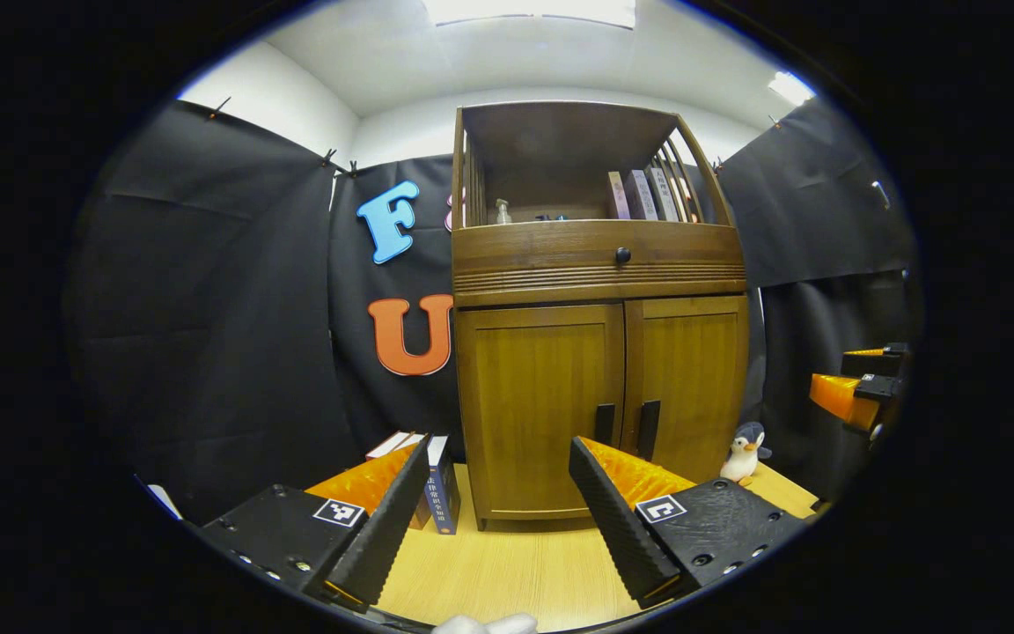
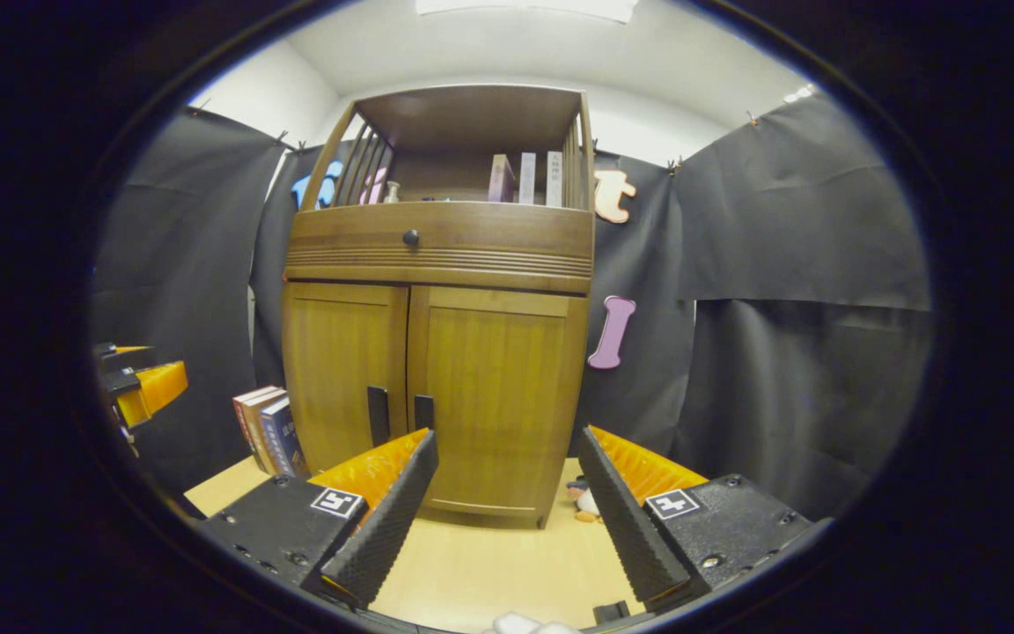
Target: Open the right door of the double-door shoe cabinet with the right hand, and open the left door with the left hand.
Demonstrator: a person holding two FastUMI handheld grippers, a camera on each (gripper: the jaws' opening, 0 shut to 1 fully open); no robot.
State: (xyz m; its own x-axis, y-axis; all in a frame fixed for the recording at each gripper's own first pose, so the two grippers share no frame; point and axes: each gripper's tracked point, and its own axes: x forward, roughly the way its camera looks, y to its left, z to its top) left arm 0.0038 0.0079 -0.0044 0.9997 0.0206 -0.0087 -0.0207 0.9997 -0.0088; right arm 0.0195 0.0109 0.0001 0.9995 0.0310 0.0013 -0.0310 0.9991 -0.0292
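Note:
A brown wooden shoe cabinet (image 1: 599, 264) stands on a light wood table, both lower doors closed. In the left gripper view, the left door (image 1: 533, 405) and right door (image 1: 692, 379) each carry a dark vertical handle (image 1: 604, 423) near the centre seam. My left gripper (image 1: 500, 458) is open, a short way in front of the left door, touching nothing. In the right gripper view, the right door (image 2: 494, 405) and its handle (image 2: 423, 412) lie ahead; my right gripper (image 2: 507, 453) is open and apart from them. The right gripper (image 1: 859, 387) also shows at the far right.
Several books (image 1: 437, 480) stand left of the cabinet. A toy penguin (image 1: 745, 453) sits at its right. A drawer with a dark knob (image 1: 622, 255) and an open shelf with books (image 1: 643, 194) top the cabinet. Black cloth walls close in all around.

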